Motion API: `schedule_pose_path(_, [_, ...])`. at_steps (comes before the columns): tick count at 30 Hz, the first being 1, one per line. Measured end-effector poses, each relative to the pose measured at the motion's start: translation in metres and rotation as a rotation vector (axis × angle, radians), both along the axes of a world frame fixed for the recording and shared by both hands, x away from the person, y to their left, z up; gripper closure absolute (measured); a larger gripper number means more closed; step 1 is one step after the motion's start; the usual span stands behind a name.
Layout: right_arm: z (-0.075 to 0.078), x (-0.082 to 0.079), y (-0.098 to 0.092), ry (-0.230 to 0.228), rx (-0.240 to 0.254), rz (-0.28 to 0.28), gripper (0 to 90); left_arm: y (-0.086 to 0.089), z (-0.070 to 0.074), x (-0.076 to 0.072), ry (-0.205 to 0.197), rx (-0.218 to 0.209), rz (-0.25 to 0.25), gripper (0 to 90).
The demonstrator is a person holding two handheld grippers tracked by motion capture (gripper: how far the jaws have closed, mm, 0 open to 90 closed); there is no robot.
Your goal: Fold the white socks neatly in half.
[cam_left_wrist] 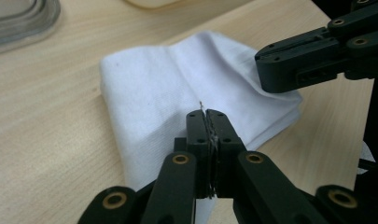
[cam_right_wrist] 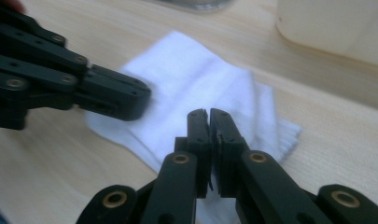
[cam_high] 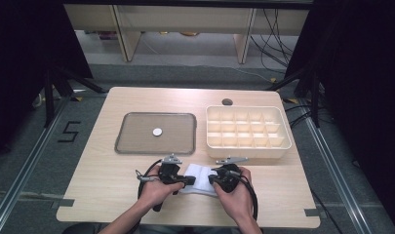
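Both hand-held grippers, left and right, are pinching the folded white cloth shut; next you're likely lifting its edges evenly.

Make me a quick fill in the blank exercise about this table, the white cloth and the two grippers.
1. Both grippers, left gripper and right gripper, meet over a folded ____ cloth.
2. The jaws of both grippers stand ____.
3. The grey tray holds one small round ____ disc.
4. The cream box with compartments sits to the ____ of the tray in the high view.

Missing words: white; shut; white; right
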State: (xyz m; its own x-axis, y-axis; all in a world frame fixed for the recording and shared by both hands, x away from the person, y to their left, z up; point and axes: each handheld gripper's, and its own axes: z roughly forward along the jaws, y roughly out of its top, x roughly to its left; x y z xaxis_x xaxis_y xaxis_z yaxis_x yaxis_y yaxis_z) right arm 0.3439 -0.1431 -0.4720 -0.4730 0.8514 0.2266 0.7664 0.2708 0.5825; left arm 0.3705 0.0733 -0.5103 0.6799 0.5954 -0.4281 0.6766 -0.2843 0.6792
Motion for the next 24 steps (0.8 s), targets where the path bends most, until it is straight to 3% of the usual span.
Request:
schedule_pose_path(3, [-0.009, 0.002, -0.002, 0.017, -0.013, -0.027, 87.2, -0.001, -0.003, 0.0, 0.002, 0.011, -0.004, 87.7])
schedule_pose_path(5, [-0.01, 0.002, -0.002, 0.02, 0.007, -0.015, 86.6, -0.002, -0.002, 0.0, 0.0, 0.008, -0.006, 87.3])
schedule_pose_path(9, [-0.001, -0.001, -0.003, 0.031, 0.032, -0.031, 84.0, 0.001, 0.008, -0.003, -0.025, -0.019, 0.002, 84.1])
schedule_pose_path(11, [0.004, -0.001, -0.008, -0.023, 0.023, -0.022, 82.5, 0.006, 0.017, -0.004, -0.061, -0.045, 0.022, 82.1])
schedule_pose_path(13, [0.01, -0.002, -0.012, -0.062, 0.04, -0.035, 80.7, 0.011, 0.022, -0.003, -0.076, -0.048, 0.041, 76.0])
schedule_pose_path(15, [0.013, -0.002, -0.016, -0.058, 0.032, -0.041, 78.9, 0.015, 0.024, -0.002, -0.082, -0.031, 0.081, 69.5])
schedule_pose_path(17, [0.01, 0.0, -0.021, -0.084, 0.035, -0.055, 76.6, 0.018, 0.023, -0.001, -0.08, -0.037, 0.094, 61.1])
schedule_pose_path(18, [0.01, -0.001, -0.023, -0.062, 0.046, -0.068, 75.7, 0.022, 0.02, 0.002, -0.072, -0.028, 0.122, 56.3])
schedule_pose_path(19, [0.008, -0.001, -0.024, -0.068, 0.032, -0.073, 75.1, 0.024, 0.019, 0.003, -0.064, -0.029, 0.13, 54.5])
schedule_pose_path(20, [0.007, 0.0, -0.026, -0.076, 0.05, -0.057, 73.9, 0.026, 0.018, 0.003, -0.062, -0.029, 0.14, 52.6])
schedule_pose_path(21, [0.005, -0.001, -0.025, -0.057, 0.049, -0.091, 73.1, 0.027, 0.017, 0.003, -0.061, -0.025, 0.144, 50.9])
schedule_pose_path(22, [0.005, -0.002, -0.026, -0.041, 0.056, -0.087, 72.7, 0.028, 0.017, 0.003, -0.06, -0.02, 0.142, 49.4])
schedule_pose_path(23, [0.003, -0.001, -0.028, -0.069, 0.061, -0.074, 72.3, 0.029, 0.016, 0.002, -0.06, -0.017, 0.145, 48.1])
schedule_pose_path(24, [0.003, -0.002, -0.029, -0.039, 0.054, -0.091, 71.5, 0.031, 0.016, 0.002, -0.052, -0.014, 0.139, 47.3])
